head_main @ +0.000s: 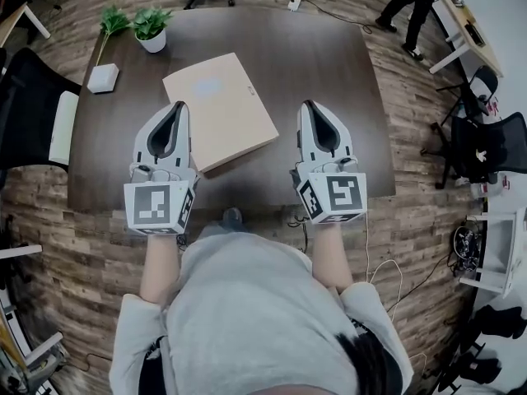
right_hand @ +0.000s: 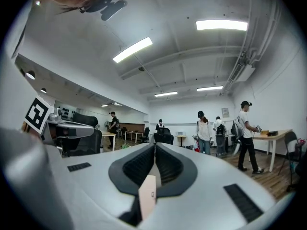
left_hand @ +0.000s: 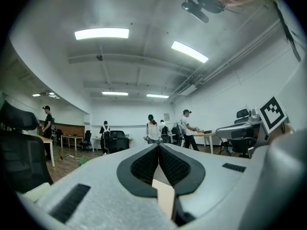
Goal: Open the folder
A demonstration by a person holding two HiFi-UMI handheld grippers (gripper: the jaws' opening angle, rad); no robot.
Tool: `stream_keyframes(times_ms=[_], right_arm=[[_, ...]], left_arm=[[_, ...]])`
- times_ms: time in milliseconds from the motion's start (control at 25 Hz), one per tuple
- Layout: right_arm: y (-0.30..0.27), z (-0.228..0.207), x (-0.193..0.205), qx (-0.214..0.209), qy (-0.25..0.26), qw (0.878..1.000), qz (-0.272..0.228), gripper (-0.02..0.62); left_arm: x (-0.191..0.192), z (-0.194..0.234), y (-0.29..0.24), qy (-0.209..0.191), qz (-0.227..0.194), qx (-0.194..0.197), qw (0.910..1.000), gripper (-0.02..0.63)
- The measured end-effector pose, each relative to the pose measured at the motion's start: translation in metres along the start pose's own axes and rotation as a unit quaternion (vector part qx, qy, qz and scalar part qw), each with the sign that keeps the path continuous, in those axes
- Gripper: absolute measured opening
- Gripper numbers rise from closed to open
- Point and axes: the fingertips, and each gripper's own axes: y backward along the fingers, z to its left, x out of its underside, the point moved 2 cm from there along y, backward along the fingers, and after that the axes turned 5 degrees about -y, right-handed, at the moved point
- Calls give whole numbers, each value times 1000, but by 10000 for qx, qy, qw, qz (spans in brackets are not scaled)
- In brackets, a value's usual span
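Quick count: one flat tan cardboard folder (head_main: pixel 221 109), two hand-held grippers, two little green plants and one small white square box (head_main: pixel 103 78), all on or over one dark brown wooden surface (head_main: pixel 329 64).

The folder is lying flat and closed a bit left of the middle of the surface. It's turned at an angle. Its long axis runs from the far side toward the person and leans right as it comes nearer, so one corner points at the near edge. There's a pale rectangular label (head_main: pixel 206 87) close to its far end.

The left hand-held gripper (head_main: pixel 178 107) has its jaws pressed together with nothing between them, and in the head view its tip overlaps the folder's near-left edge. The right hand-held gripper (head_main: pixel 310 105) is closed and empty too, sitting just off the folder's right side. So the folder ends up between the two.

Other stuff: a leafy green plant in a round white pot (head_main: pixel 152 31) and a thin-stemmed green plant (head_main: pixel 112 19) are at the far left corner with the white box next to them, well apart from the folder. At least three black office chairs (head_main: pixel 29 97) stand on the wood-plank floor (head_main: pixel 74 245) around it, and a person (head_main: pixel 412 2) is walking at the far right.
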Motion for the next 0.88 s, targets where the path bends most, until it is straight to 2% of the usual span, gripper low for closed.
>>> stream_keyframes(times_ms=[280,560,680,880], right_arm=[[-32,7,11,-230,-65,9996,145,15],[-52,5,36,-578,-249,9968,486,15],[-61,3,41,-799,-211,9944,654,15],[-74,0,61,-1168,-178,9884,955,15]], left_arm=[[25,13,-10,-221,379,-13,9990,9],[55,2,-11,-463,906,22,9948,11],[68,-6,-12,-650,1258,-3,9899,11],[106,-25,-9,-1040,1932,-113,9756,11]])
